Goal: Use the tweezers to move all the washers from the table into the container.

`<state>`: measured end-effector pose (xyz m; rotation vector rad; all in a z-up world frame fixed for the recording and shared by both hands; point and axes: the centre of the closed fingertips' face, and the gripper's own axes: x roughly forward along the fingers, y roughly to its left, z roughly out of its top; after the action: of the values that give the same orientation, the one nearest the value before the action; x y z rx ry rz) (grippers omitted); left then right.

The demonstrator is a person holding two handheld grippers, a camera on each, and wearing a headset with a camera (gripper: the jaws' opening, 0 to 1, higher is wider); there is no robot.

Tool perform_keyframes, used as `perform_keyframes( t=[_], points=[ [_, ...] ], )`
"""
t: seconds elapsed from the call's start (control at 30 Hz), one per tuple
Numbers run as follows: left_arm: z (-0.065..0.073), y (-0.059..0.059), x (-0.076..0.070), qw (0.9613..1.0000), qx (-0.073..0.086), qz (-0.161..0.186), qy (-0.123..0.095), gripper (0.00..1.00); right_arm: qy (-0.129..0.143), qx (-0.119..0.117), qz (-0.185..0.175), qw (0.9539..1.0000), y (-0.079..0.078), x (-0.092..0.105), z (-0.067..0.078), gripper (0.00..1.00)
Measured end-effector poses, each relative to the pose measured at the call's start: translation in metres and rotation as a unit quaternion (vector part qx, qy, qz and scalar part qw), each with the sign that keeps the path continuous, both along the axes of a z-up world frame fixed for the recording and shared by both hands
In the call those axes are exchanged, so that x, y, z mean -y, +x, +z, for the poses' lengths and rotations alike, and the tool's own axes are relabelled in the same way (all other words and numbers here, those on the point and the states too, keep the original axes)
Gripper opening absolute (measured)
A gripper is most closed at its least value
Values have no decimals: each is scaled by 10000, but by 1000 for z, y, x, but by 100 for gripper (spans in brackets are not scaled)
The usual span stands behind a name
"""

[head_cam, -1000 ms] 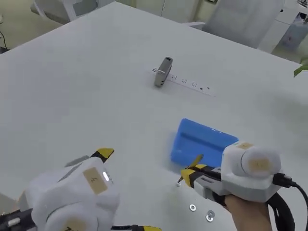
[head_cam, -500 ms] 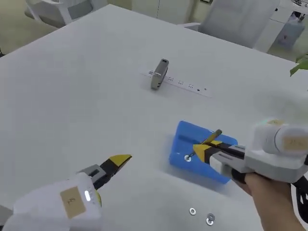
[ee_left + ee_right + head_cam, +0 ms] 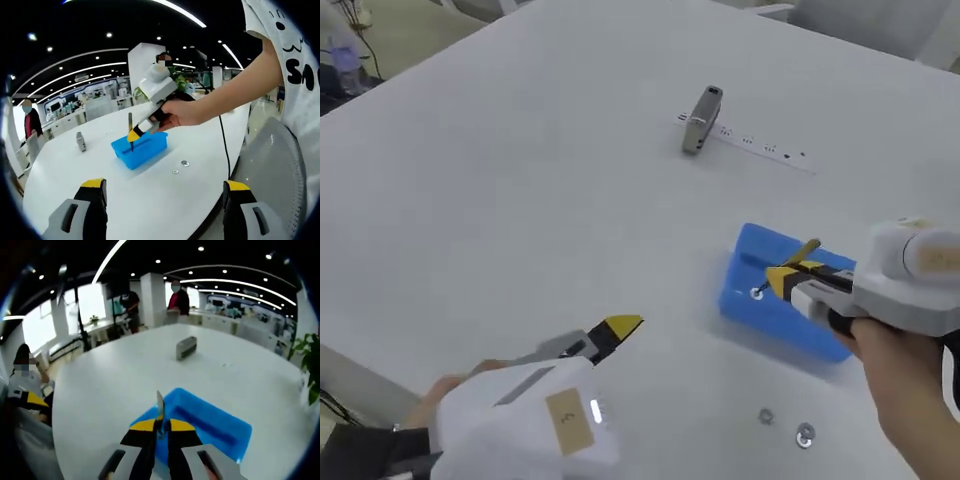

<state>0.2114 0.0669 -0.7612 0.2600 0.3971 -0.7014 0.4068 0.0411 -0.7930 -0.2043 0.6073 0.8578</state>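
Item: tweezers (image 3: 159, 402), clamped between the nearly closed jaws of your right gripper (image 3: 160, 426). The jaws cover most of the shaft, and the tip is too small to tell whether it carries a washer. The long axis runs straight up the right gripper view; in the head view the tip points left and down over the blue container (image 3: 760, 320), centre right. Two washers (image 3: 766, 416) lie on the white table (image 3: 520, 180), lower right. Your left gripper (image 3: 164, 185) has its jaws spread wide.
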Motion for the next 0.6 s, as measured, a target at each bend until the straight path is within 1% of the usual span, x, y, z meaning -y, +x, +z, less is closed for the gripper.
perform_keyframes(
  t=[0.03, 0.1, 0.13, 0.23, 0.33, 0.37, 0.47, 0.53, 0.6],
  points=[
    [0, 1, -1, 10000, 2, 26, 25, 99, 3, -38, -3, 10000, 2, 1, -2, 4],
    [-1, 2, -4, 9999, 52, 67, 78, 99, -148, 3, 6, 9999, 4, 0, -10, 4],
    [0, 2, -4, 9999, 52, 84, 71, 99, -196, 38, 33, 9998, 4, -1, -11, 4],
    [-2, 4, -6, 9999, 31, 140, 89, 99, -231, 12, 43, 9997, 5, 0, -17, 4],
    [-1, 4, -7, 9998, 28, 164, 91, 99, -416, 80, 68, 9991, 5, 2, -21, 4],
    [-1, 4, -7, 9998, 29, 164, 96, 99, -462, 97, 100, 9988, 5, 2, -25, 4],
    [-2, 4, -6, 9998, 22, 148, 110, 99, -494, 178, 166, 9985, 6, -1, -24, 4],
    [-3, 4, -7, 9998, 17, 146, 120, 99, -510, 194, 195, 9983, 4, -1, -25, 4],
    [-3, 4, -7, 9998, 3, 152, 117, 99, -485, 196, 168, 9985, 6, -1, -24, 4]
  ],
)
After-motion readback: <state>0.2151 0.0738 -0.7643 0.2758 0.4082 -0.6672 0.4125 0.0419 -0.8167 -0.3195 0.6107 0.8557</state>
